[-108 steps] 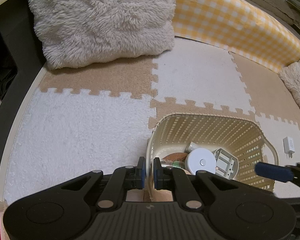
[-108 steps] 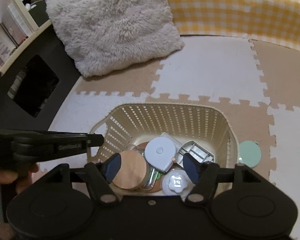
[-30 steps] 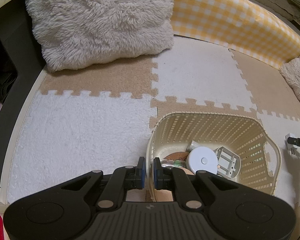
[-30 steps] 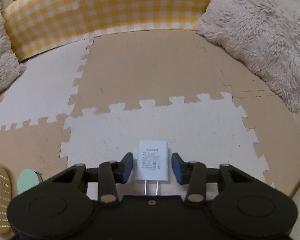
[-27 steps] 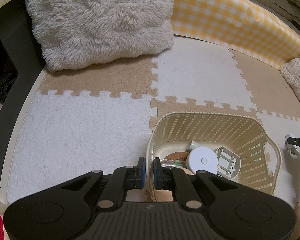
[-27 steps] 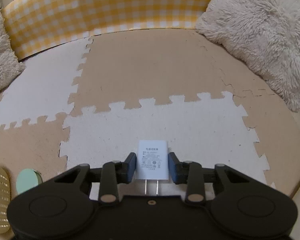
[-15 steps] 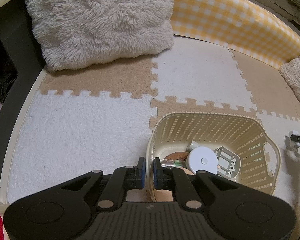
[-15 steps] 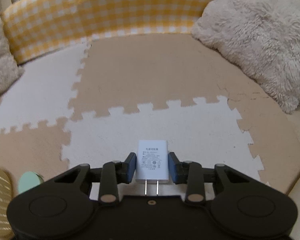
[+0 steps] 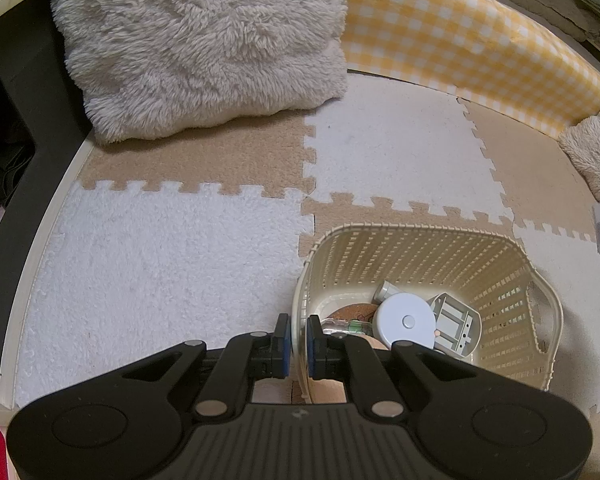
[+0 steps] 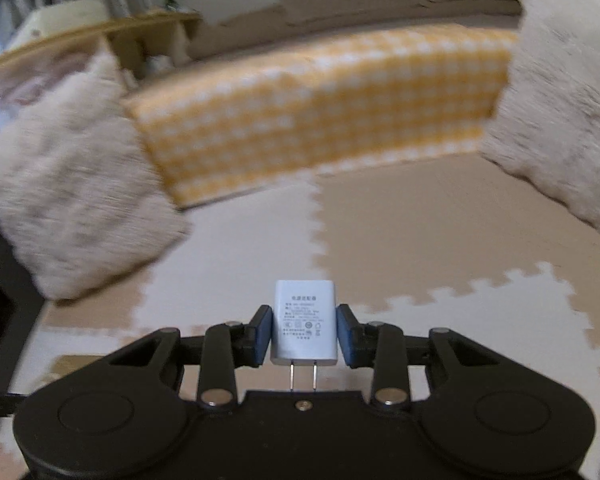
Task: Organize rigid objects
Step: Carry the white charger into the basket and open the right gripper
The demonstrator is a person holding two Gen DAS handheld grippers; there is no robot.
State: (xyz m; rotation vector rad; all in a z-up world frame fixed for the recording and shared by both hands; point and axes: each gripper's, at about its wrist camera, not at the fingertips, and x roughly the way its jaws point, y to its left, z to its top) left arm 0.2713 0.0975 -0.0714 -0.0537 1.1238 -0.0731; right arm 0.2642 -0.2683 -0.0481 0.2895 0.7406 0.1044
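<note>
Foam mat (image 9: pixel 148 264), basket (image 9: pixel 452 248), fluffy pillow (image 9: pixel 204 44).

The charger (image 10: pixel 304 322) is a small white block with grey print on its upper face and two metal prongs pointing back toward the camera. It is clamped by its two sides, level, clear of the floor mat.

The basket (image 9: pixel 420 236) is cream plastic with slotted walls, standing upright on the mat, its near-left rim pinched. Inside lie a white round case (image 9: pixel 405 319), a grey bracket (image 9: pixel 454 326), a cork disc (image 9: pixel 354 313) and a clear item (image 9: pixel 346 325), crowded together on the bottom.
</note>
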